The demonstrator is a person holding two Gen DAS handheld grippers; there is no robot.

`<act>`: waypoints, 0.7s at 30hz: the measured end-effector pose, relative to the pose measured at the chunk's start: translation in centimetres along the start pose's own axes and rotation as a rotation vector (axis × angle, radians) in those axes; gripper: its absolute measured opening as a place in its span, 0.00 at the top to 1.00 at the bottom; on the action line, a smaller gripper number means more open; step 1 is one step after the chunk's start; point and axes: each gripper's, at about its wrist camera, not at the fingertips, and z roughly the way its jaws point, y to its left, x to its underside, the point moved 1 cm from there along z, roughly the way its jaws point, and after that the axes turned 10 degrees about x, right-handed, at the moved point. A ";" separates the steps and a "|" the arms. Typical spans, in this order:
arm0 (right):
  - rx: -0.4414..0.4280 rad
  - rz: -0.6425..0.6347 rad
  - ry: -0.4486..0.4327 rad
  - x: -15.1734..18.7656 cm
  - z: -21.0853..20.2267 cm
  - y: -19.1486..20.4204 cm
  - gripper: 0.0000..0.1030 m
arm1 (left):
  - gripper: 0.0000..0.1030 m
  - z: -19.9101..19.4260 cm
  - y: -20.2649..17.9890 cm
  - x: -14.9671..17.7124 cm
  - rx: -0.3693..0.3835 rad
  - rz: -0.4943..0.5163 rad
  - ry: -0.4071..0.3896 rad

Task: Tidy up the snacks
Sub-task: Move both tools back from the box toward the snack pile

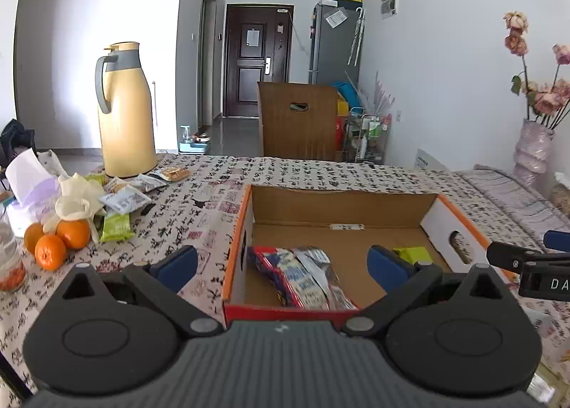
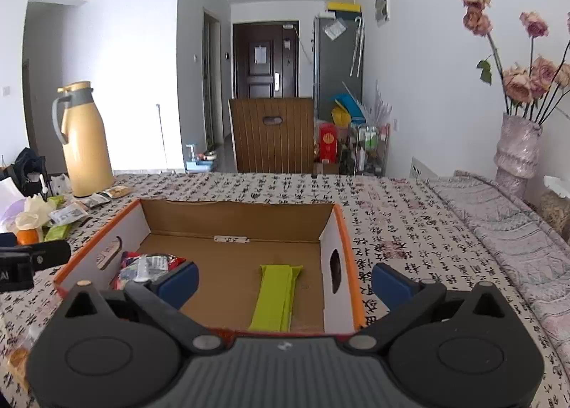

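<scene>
Currently, your left gripper [image 1: 281, 265] stands with its jaws spread wide and nothing between the blue pads; your right gripper [image 2: 285, 283] stands the same, wide apart and empty.

Working left to right across the table [image 1: 213, 194]: a pile of loose snack packets [image 1: 124, 201] lies beside three oranges [image 1: 57, 240] at the foot of the yellow thermos jug [image 1: 124, 112]. The open cardboard box [image 1: 342, 201] sits at centre on the patterned cloth. Inside it, at the left end, lie red-and-blue and silver packets [image 1: 302, 279]; at the right end lies a green packet [image 1: 413, 254] flat on the box floor.

Note the differences between views. The left wrist view shows the loose pile and oranges in full, and only a corner of the green packet behind a pad. The right wrist view shows the green packet [image 2: 278, 297] at full length, while the left-end packets [image 2: 149, 265] are partly hidden by a pad. Each view catches the other gripper at its edge.
</scene>
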 end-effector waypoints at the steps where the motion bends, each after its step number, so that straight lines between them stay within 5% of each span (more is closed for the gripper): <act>1: -0.001 0.002 -0.008 0.2 -0.5 -0.2 0.00 | 0.00 -0.5 0.0 0.3 0.003 -0.001 -0.002; 11: -0.031 0.023 -0.074 3.6 -5.7 -2.1 0.00 | 0.00 -3.9 -0.7 3.0 0.040 0.033 -0.025; 21: -0.061 0.063 -0.050 8.2 -8.3 -3.0 0.00 | 0.00 -6.5 -0.6 7.0 0.076 0.011 -0.011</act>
